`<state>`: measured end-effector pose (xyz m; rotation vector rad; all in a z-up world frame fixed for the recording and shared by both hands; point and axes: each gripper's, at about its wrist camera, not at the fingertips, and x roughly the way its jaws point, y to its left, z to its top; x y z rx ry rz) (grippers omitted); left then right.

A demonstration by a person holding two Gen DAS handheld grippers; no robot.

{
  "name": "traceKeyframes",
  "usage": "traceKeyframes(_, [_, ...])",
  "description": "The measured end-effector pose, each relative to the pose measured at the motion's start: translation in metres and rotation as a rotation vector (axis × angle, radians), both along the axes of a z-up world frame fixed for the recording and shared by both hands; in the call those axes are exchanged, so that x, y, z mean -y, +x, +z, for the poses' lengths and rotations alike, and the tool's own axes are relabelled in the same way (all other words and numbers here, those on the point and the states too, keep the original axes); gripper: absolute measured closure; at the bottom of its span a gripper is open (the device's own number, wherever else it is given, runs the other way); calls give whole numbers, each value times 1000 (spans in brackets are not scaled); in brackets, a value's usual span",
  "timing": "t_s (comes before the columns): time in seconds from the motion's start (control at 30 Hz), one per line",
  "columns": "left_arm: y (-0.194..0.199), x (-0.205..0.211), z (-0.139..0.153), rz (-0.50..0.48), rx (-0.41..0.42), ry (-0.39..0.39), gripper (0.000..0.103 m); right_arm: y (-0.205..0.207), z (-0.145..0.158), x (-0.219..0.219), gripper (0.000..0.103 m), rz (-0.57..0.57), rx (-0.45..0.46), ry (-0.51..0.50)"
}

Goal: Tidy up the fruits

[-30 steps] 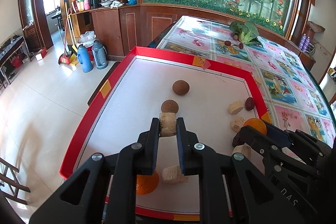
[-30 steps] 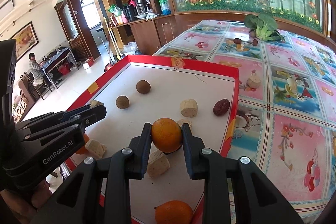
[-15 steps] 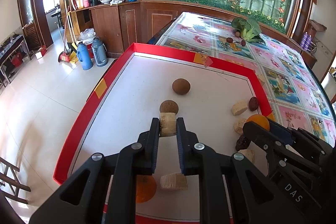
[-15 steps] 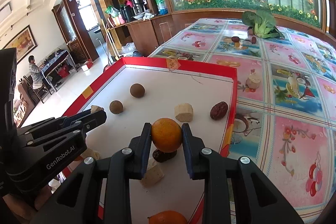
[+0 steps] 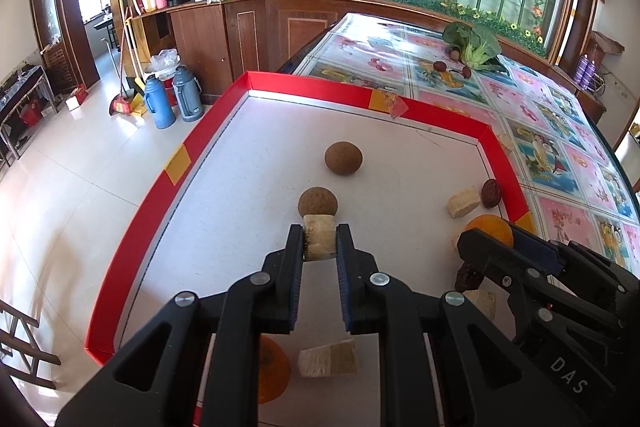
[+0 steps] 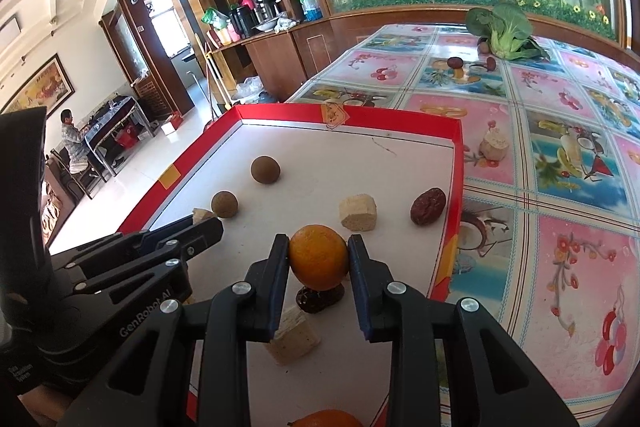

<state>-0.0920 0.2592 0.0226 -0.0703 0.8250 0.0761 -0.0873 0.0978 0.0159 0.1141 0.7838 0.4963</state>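
Note:
My left gripper [image 5: 319,247] is shut on a pale beige chunk [image 5: 319,233], held over the white floor of the red-rimmed tray [image 5: 200,155], just in front of a brown round fruit [image 5: 317,201]. My right gripper [image 6: 319,253] holds an orange [image 6: 319,261] between its pads while its jaws are opening. The pads still touch the orange. Under the orange lie a dark date [image 6: 320,301] and another beige chunk [image 6: 294,337]. From the left wrist view the orange [image 5: 490,227] shows at the tray's right side.
In the tray lie a second brown fruit [image 5: 343,163], a chunk [image 6: 358,211], a date [image 6: 428,206] and more oranges [image 5: 276,367] near the front. On the flowered tablecloth sit a chunk [image 6: 494,149] and a leafy vegetable [image 6: 504,31]. Thermos flasks [image 5: 160,103] stand on the floor.
The orange in my right gripper sits slightly higher over the tray, and the dark date beneath it has come into view. My left gripper keeps its chunk and has barely shifted.

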Motion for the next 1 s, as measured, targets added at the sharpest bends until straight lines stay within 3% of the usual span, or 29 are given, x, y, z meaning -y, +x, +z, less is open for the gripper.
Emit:
traceKeyframes(0.2, [0,2,-3,4,-13,9,85,-1,0,0,72,-3,2,-6])
traceKeyframes(0.33, [-1,5,-3,8,-20,22,85,-4,2,3,59,-23,23,-13])
traceKeyframes(0.5, [-6,6,0,26,-21,25,83,-9,11,13,53,-52,62,-1])
traceKeyframes(0.57, [-8,7,2,33,-18,31,73,-11,15,20,52,-69,69,13])
traceKeyframes(0.63, [-12,8,5,40,-5,35,48,-12,18,24,50,-80,72,20])
traceKeyframes(0.73, [-19,12,14,35,30,43,31,-16,23,32,48,-102,82,32])
traceKeyframes(1.0, [-40,22,34,44,90,51,12,-37,43,50,44,-144,144,58])
